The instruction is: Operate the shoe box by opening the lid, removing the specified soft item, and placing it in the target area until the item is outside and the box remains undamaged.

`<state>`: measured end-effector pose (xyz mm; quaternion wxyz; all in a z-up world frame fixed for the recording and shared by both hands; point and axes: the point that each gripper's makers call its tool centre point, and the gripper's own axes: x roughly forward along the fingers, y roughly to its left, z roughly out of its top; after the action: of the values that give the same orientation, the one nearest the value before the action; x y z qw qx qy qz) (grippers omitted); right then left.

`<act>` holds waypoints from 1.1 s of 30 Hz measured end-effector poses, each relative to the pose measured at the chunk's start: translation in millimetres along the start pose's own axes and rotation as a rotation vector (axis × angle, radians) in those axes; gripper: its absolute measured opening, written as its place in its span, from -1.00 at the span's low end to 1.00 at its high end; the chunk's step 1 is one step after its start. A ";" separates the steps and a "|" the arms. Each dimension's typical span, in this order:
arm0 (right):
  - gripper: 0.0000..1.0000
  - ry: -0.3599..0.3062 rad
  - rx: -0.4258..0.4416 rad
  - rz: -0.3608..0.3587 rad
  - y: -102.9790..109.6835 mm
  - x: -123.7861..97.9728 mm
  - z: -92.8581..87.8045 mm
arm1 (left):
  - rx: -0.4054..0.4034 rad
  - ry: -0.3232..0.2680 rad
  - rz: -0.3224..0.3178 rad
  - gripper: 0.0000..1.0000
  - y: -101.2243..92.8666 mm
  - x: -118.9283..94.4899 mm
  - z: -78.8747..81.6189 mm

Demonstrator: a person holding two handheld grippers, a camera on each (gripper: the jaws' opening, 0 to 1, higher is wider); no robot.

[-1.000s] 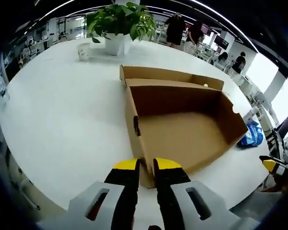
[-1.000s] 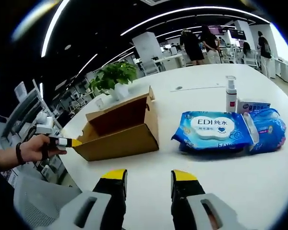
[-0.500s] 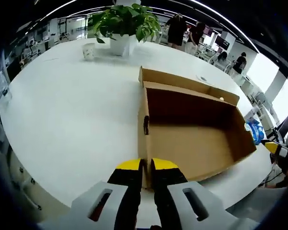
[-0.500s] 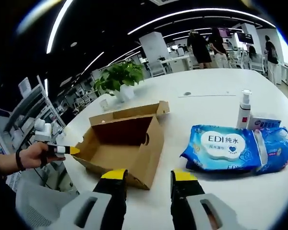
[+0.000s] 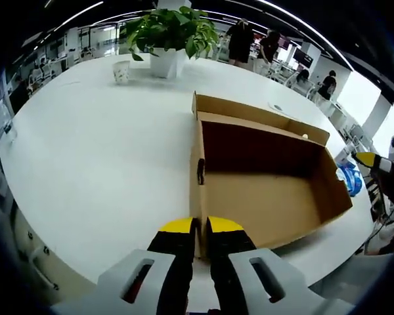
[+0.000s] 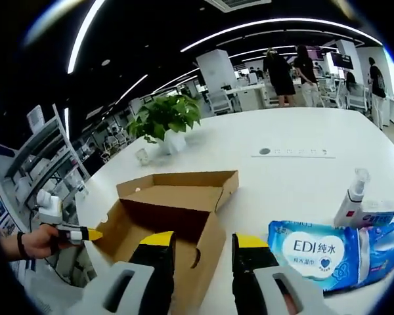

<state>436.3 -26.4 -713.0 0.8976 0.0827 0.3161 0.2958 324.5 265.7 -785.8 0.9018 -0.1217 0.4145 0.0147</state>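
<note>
The brown cardboard shoe box (image 5: 262,190) lies open on the white table, its inside bare and its lid flap (image 5: 249,108) folded back at the far side. My left gripper (image 5: 198,231) is shut on the box's near end wall, with the cardboard edge between its yellow tips. In the right gripper view the box (image 6: 177,207) lies just past my right gripper (image 6: 203,241), which hovers open and holds nothing. The left gripper (image 6: 75,233), in a person's hand, sits at the box's left corner. A blue soft wipes pack (image 6: 322,252) rests on the table to the right.
A spray bottle (image 6: 354,197) stands behind the wipes pack. A potted plant (image 5: 167,29) and a small cup (image 5: 121,71) stand at the table's far side. People stand at the back of the office. The table edge (image 5: 59,256) curves close on the left.
The box turned so that its end wall points at the left gripper, then stayed still. The right gripper has come closer and higher over the box, leaving the wipes pack to its right.
</note>
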 end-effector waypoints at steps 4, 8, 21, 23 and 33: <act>-0.39 -0.004 -0.002 0.000 -4.4 12.0 12.8 | -0.006 0.000 -0.005 -0.90 0.1 0.1 0.1; -0.39 -0.005 -0.003 -0.002 -10.7 24.4 25.7 | -0.011 0.001 -0.007 -0.90 0.3 -0.1 0.4; -0.41 0.037 -0.012 -0.002 -30.3 72.6 48.9 | -0.027 -0.004 -0.003 -0.90 -0.5 -0.1 2.0; -0.41 0.044 -0.012 0.000 -32.8 81.0 52.0 | -0.027 -0.002 -0.004 -0.90 -0.8 -0.1 2.3; -0.43 0.072 -0.001 -0.026 -44.3 110.3 63.9 | -0.036 -0.011 0.008 -0.90 -1.4 0.3 2.2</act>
<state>565.9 4.4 -734.9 0.8894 0.0677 0.3492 0.2871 326.6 264.9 -784.4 0.9015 -0.1363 0.4098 0.0267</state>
